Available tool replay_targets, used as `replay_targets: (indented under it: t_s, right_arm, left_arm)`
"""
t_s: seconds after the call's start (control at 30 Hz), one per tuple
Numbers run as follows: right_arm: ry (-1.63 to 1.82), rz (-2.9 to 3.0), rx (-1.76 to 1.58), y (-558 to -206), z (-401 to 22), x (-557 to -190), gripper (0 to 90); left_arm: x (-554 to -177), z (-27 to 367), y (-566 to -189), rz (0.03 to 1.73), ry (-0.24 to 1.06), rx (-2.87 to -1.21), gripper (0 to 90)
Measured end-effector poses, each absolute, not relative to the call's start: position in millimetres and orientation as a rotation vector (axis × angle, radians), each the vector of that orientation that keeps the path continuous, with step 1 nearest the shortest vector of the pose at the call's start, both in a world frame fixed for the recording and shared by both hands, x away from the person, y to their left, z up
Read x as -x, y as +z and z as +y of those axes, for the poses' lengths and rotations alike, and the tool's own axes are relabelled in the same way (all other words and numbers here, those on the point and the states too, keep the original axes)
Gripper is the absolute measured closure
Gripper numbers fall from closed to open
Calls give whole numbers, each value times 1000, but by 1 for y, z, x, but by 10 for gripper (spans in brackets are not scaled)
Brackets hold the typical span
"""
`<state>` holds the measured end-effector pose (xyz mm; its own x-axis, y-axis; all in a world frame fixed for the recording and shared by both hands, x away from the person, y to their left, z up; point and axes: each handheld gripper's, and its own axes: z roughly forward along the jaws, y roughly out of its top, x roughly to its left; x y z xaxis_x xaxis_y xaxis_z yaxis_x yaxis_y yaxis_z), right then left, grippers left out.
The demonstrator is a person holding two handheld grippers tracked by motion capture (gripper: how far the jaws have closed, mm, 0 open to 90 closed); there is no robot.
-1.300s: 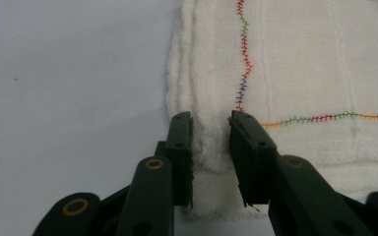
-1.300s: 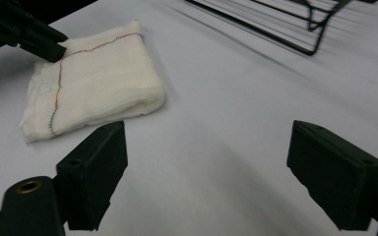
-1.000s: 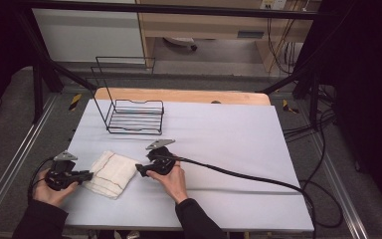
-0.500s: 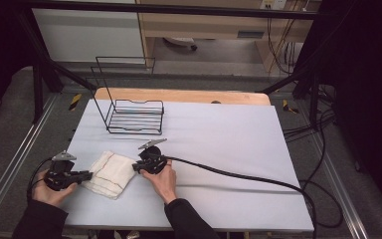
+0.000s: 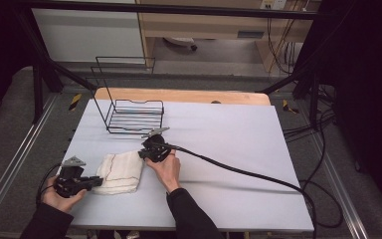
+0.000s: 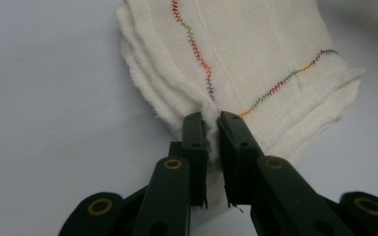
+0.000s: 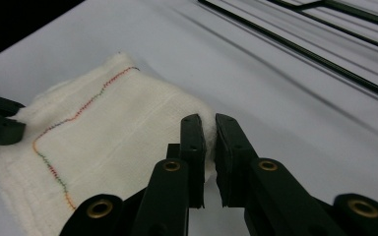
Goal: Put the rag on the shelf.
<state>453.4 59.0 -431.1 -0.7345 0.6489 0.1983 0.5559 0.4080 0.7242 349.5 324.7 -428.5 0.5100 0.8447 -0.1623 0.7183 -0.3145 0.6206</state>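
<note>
The folded cream cloth [image 5: 121, 171] lies on the white bench [image 5: 229, 134], pinched at opposite corners: left gripper [image 6: 211, 123] clamped on one, right gripper [image 7: 209, 125] just closed on the other. A wire rack [image 5: 132, 115] stands behind.

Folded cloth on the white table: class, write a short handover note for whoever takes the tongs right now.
Left tongs: shut on the near left edge of the folded cloth.
Right tongs: just closed on its far right corner.
Cloth lies flat on the table; the wire rack stands apart behind it.
Done: both grips taken.
Left: lifting or unfolding, probably; not begun.
</note>
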Motion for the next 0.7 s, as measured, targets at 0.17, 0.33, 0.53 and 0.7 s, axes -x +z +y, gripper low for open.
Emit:
replay_targets:
  t_s: [0.17,0.33,0.53,0.7]
  right_arm:
    - [1226,2544,-1051,-443,60,-453,765]
    - [1283,2530,-994,-433,53,-449,581]
    - [1316,2499,-962,-418,36,-443,370]
    - [1314,2499,-958,-413,21,-437,260]
  left_arm:
    - [-355,332,-422,1294,313,-2075,594]
    - [-376,340,-411,1325,387,-2021,405]
    - [-406,329,-412,1305,405,-2065,295]
    - [-423,325,-426,1337,385,-2071,407]
